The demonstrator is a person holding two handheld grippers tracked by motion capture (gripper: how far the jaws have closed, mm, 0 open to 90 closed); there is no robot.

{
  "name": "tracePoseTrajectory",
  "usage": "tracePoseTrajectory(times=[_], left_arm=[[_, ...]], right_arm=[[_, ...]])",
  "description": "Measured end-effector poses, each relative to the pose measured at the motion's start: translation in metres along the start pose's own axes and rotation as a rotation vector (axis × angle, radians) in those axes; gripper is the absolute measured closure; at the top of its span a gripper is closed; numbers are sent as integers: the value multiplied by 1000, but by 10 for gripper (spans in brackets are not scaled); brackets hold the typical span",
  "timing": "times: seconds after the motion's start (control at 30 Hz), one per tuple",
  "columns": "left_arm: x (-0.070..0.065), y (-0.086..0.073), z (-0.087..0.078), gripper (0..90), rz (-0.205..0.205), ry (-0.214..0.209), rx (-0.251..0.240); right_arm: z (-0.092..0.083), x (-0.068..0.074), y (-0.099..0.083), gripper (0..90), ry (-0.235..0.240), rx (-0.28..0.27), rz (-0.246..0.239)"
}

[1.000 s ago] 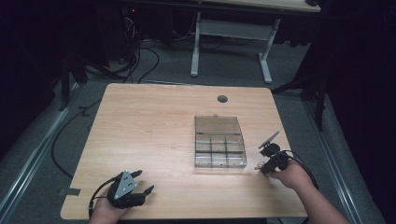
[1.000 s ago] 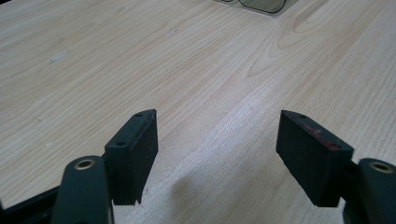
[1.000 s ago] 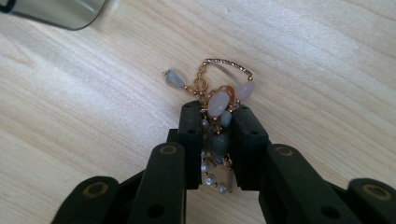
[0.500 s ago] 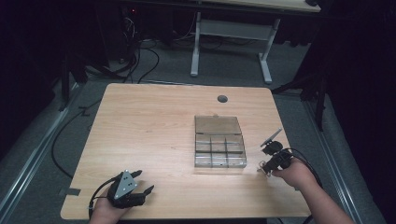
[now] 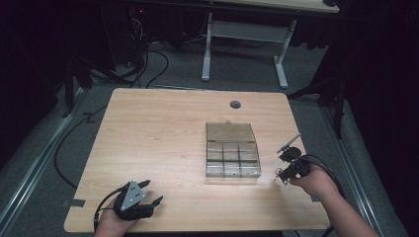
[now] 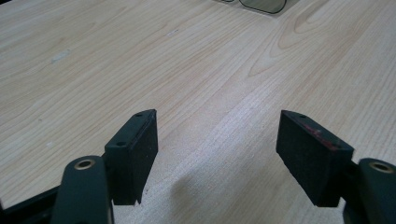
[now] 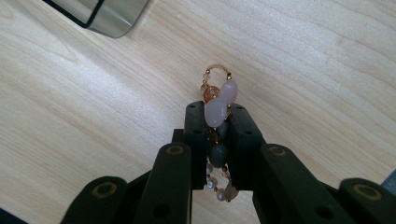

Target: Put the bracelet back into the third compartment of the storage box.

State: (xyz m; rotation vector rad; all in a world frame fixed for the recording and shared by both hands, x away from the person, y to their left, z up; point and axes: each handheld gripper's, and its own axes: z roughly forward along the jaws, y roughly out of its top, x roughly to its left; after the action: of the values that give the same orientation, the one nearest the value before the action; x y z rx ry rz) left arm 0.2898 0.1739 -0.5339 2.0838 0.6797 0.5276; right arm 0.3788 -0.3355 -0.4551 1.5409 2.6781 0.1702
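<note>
- The right gripper [image 7: 217, 122] is seen clamped on a beaded piece of jewellery [image 7: 220, 100], with its jaws drawn close together around the strand of pale pink, grey and amber beads.
- In the high view the right gripper [image 5: 291, 165] is held just right of the clear compartment box [image 5: 232, 149], near the table's right edge, with the person's right hand [image 5: 316, 181] reaching in from the near right corner.
- The left gripper [image 6: 217, 154] is seen with its jaws spread wide and nothing between them, only bare wood of the table [image 6: 187, 70] below.
- In the high view the left gripper [image 5: 134, 199] is kept low at the near left corner, well apart from the box, its grey plate facing up.
- The lower beads are hidden between the right gripper's pads, so the full shape of the jewellery cannot be made out.
- The box is cut off at the top edge of both gripper views, where just a rounded corner is shown.
- What lies inside the box's compartments cannot be told from the high view.
</note>
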Motion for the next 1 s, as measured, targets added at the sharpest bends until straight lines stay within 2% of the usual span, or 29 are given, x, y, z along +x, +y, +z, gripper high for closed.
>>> tracePoseTrajectory(times=[1.0], left_arm=[[0, 0, 0, 301, 0, 2, -1]], right_arm=[[-16, 4, 4, 804, 13, 3, -7]])
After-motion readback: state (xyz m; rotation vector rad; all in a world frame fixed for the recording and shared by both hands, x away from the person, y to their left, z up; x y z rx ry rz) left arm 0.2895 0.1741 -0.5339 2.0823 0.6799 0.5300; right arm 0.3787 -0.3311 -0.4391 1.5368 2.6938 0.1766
